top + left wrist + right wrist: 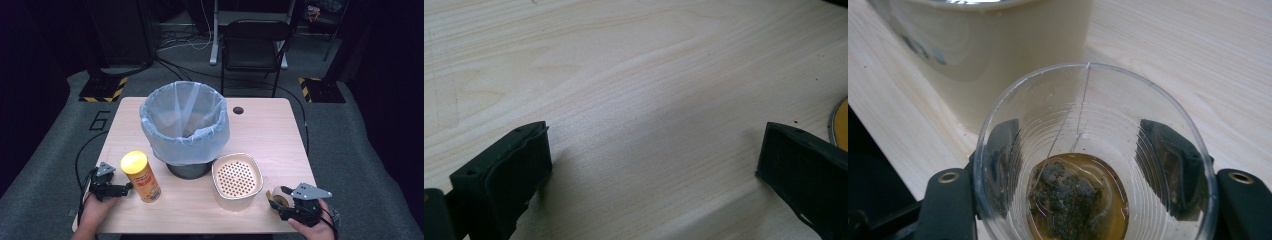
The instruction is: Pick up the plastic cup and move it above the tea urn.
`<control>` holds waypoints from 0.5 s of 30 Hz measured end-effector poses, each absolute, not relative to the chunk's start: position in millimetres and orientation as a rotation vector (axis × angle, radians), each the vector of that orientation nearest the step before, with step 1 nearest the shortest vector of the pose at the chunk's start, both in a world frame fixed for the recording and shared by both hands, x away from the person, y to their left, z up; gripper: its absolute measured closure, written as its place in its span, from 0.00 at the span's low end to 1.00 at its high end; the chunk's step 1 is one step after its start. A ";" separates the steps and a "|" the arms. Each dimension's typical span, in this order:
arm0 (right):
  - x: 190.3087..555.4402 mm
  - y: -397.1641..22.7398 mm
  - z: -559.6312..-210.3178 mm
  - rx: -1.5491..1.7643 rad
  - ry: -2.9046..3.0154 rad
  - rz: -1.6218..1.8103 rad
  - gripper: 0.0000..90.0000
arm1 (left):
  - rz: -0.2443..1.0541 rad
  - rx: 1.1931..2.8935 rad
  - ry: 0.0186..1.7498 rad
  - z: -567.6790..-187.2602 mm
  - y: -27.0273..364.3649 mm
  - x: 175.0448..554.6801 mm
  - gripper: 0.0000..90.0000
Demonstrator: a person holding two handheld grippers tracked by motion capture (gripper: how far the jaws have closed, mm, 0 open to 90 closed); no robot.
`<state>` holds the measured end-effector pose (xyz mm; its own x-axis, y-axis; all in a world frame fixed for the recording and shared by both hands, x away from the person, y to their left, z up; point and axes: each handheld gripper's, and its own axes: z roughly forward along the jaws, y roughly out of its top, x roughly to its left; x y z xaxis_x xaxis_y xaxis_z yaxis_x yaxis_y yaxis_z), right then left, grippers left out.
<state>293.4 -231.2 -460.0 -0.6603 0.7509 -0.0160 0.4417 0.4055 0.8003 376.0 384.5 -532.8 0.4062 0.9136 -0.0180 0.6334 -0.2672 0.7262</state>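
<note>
High view: the right gripper (286, 199) has the plastic cup (281, 196) at the near right of the table (270, 125); the lined bin (184, 122) stands far off, so the throwing away looks still to do.
Left gripper view: the left gripper (651, 150) has its jaws wide apart over bare wood.
Right gripper view: both jaws squeeze the cup's sides; a wet tea bag (1065, 195) lies inside.

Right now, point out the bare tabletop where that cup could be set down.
Bare wood: the far right corner beyond the box, and the front strip between can and box. Crowded: the middle, where the bin, can and box cluster. The right tool has the cup between its jaws.
</note>
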 end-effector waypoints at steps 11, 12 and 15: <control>309.4 -238.8 -447.5 1.020 2.285 1.117 0.38 | 0.544 2.003 1.313 -532.8 384.5 376.0 0.01; 310.6 -239.0 -445.5 1.022 2.283 1.121 0.38 | 0.544 2.003 1.313 -532.9 384.5 376.0 0.01; 315.1 -240.1 -437.0 0.997 2.287 1.109 0.38 | 0.544 2.003 1.313 -532.8 384.5 376.0 0.01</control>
<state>315.1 -240.1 -437.0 -0.6612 0.7485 -0.0508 0.4238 0.4286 0.7980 376.0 384.5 -532.8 0.4062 0.9136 -0.0178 0.6333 -0.2674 0.7263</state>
